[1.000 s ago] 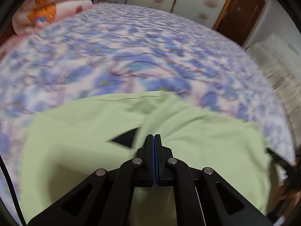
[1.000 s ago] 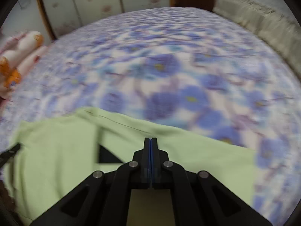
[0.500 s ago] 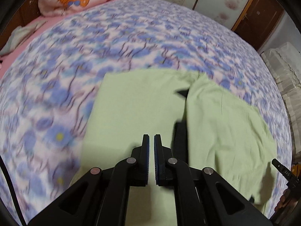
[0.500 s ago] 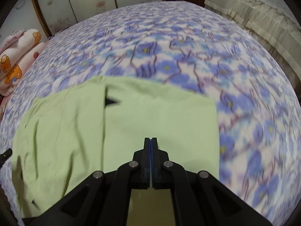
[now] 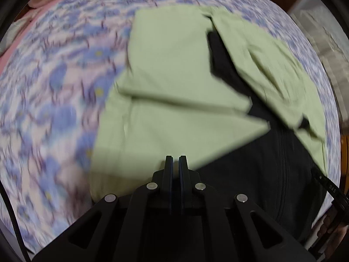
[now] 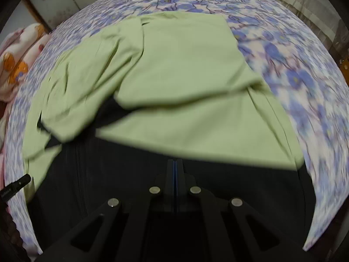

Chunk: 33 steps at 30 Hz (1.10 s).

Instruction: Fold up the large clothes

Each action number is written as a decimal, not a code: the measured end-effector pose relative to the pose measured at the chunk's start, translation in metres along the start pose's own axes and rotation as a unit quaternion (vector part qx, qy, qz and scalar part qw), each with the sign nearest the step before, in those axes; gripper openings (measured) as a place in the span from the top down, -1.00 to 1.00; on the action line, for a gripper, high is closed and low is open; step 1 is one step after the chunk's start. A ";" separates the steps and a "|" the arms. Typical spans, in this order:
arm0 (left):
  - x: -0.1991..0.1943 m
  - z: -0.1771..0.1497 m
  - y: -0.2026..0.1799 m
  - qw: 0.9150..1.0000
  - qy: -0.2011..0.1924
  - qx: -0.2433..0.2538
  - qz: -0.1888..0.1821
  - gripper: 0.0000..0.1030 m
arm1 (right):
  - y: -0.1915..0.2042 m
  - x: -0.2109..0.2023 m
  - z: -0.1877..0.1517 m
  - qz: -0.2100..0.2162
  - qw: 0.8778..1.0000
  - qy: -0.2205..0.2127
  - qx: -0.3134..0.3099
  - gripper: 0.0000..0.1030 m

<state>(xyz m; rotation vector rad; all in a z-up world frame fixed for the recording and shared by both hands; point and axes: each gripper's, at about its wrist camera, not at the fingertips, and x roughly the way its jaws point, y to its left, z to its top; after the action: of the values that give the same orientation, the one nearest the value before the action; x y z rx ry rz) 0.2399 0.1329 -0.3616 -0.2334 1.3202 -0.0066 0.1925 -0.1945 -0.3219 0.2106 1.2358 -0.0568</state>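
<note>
The left claw (image 5: 175, 157) has its two fingers a narrow gap apart, with nothing seen between them; it hangs over the near edge of the green garment (image 5: 174, 69). The right claw (image 6: 175, 160) has its fingers pressed together, and whether any cloth is pinched there cannot be told. Just ahead of both claws the garment lies spread on the flowered bedspread (image 5: 54, 113), its pale green fabric folded over in layers, with the black lining (image 6: 152, 170) showing nearest the claws and in a gap between the green panels. Far to the left of the right claw, at the bed's edge, lies a pink printed blanket (image 6: 17, 63).
</note>
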 end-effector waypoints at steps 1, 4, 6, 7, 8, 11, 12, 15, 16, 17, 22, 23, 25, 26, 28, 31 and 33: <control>-0.002 -0.009 -0.002 1.000 0.002 0.004 -0.001 0.97 | 0.001 -0.004 -0.012 0.001 1.000 0.001 -0.008 0.95; -0.004 -0.040 -0.007 1.000 0.017 0.000 -0.003 0.96 | -0.002 -0.005 -0.036 0.006 0.999 0.034 -0.013 0.95; -0.005 -0.062 -0.009 1.000 0.025 -0.009 -0.003 0.96 | -0.007 -0.006 -0.056 0.022 0.998 0.054 -0.007 0.94; -0.006 -0.069 -0.009 0.999 0.030 -0.012 -0.003 0.95 | -0.010 -0.009 -0.064 0.031 0.998 0.054 -0.006 0.94; -0.006 -0.080 -0.010 0.999 0.038 -0.017 -0.002 0.95 | -0.011 -0.012 -0.070 0.036 0.998 0.056 -0.006 0.94; -0.008 -0.106 -0.010 0.998 0.054 -0.019 0.000 0.91 | -0.022 -0.022 -0.091 0.057 0.996 0.067 0.004 0.94; -0.010 -0.113 -0.010 0.998 0.058 -0.016 0.004 0.91 | -0.029 -0.025 -0.097 0.066 0.995 0.068 0.010 0.94; -0.017 -0.134 -0.010 0.998 0.066 0.002 0.017 0.91 | -0.053 -0.036 -0.114 0.089 0.992 0.083 0.027 0.93; -0.021 -0.139 -0.009 0.997 0.066 0.011 0.023 0.89 | -0.061 -0.039 -0.121 0.094 0.991 0.086 0.032 0.93; -0.026 -0.146 -0.007 0.997 0.066 0.019 0.033 0.87 | -0.073 -0.043 -0.126 0.100 0.990 0.089 0.041 0.93; -0.044 -0.168 0.007 0.996 0.068 0.028 0.055 0.69 | -0.135 -0.059 -0.140 0.095 0.984 0.097 0.115 0.67; -0.048 -0.173 0.012 0.996 0.066 0.029 0.059 0.62 | -0.146 -0.064 -0.143 0.091 0.984 0.092 0.126 0.47; -0.054 -0.180 0.019 0.995 0.067 0.028 0.063 0.51 | -0.163 -0.072 -0.147 0.082 0.985 0.078 0.132 0.36; -0.057 -0.185 0.027 0.995 0.069 0.028 0.064 0.45 | -0.169 -0.074 -0.147 0.078 0.986 0.075 0.128 0.32; -0.061 -0.192 0.038 0.995 0.075 0.022 0.062 0.12 | -0.179 -0.076 -0.149 0.068 0.989 0.076 0.110 0.21; -0.067 -0.207 0.052 0.995 0.092 0.003 0.036 -0.45 | -0.184 -0.076 -0.153 0.046 0.994 0.073 0.068 -0.06; -0.071 -0.221 0.058 0.995 0.095 -0.003 0.027 -0.46 | -0.185 -0.073 -0.157 0.036 0.996 0.072 0.043 -0.15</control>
<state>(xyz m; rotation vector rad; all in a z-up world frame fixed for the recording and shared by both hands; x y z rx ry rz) 0.0029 0.1626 -0.3539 -0.2059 1.5156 0.0202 -0.0069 -0.3514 -0.3256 0.3391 1.3686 -0.0325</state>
